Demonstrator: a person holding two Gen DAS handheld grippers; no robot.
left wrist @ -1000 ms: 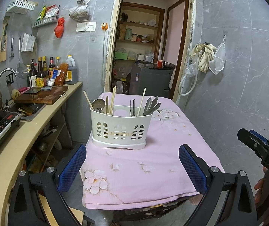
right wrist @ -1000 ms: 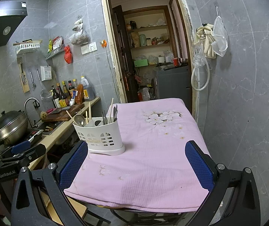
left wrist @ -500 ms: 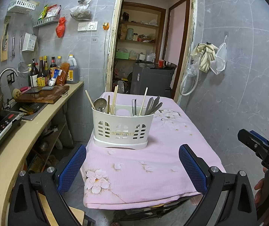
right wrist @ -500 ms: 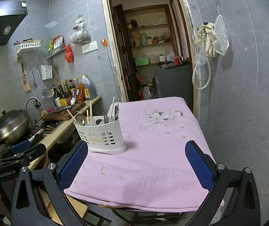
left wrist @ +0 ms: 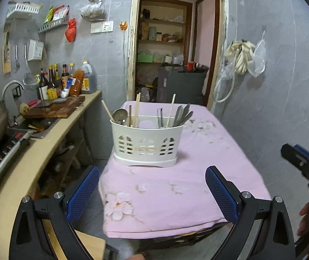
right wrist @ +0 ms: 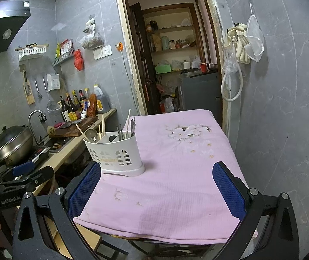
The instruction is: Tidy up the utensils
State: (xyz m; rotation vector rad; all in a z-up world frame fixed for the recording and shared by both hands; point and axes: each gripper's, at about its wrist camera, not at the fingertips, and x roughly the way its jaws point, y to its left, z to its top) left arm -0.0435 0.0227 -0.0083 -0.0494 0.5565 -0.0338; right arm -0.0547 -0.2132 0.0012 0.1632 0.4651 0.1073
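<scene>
A white slotted utensil caddy [left wrist: 147,144] stands on the pink-clothed table [left wrist: 197,173]. It holds chopsticks [left wrist: 136,110], a metal spoon [left wrist: 119,114] and several metal utensils [left wrist: 182,116]. It also shows in the right wrist view [right wrist: 115,153] at the table's left edge. My left gripper [left wrist: 152,192] is open and empty, short of the table's near edge, facing the caddy. My right gripper [right wrist: 156,190] is open and empty over the table's near edge, right of the caddy.
A kitchen counter [left wrist: 52,138] runs along the left with a wok [right wrist: 13,143], an induction cooker [left wrist: 3,153], a cutting board [left wrist: 55,108] and sauce bottles [left wrist: 52,82]. A doorway [left wrist: 171,60] opens behind the table. A grey tiled wall [right wrist: 284,108] is on the right.
Both grippers have drifted slightly; the caddy sits a little higher and more to the right in both views. Both stay open and empty.
</scene>
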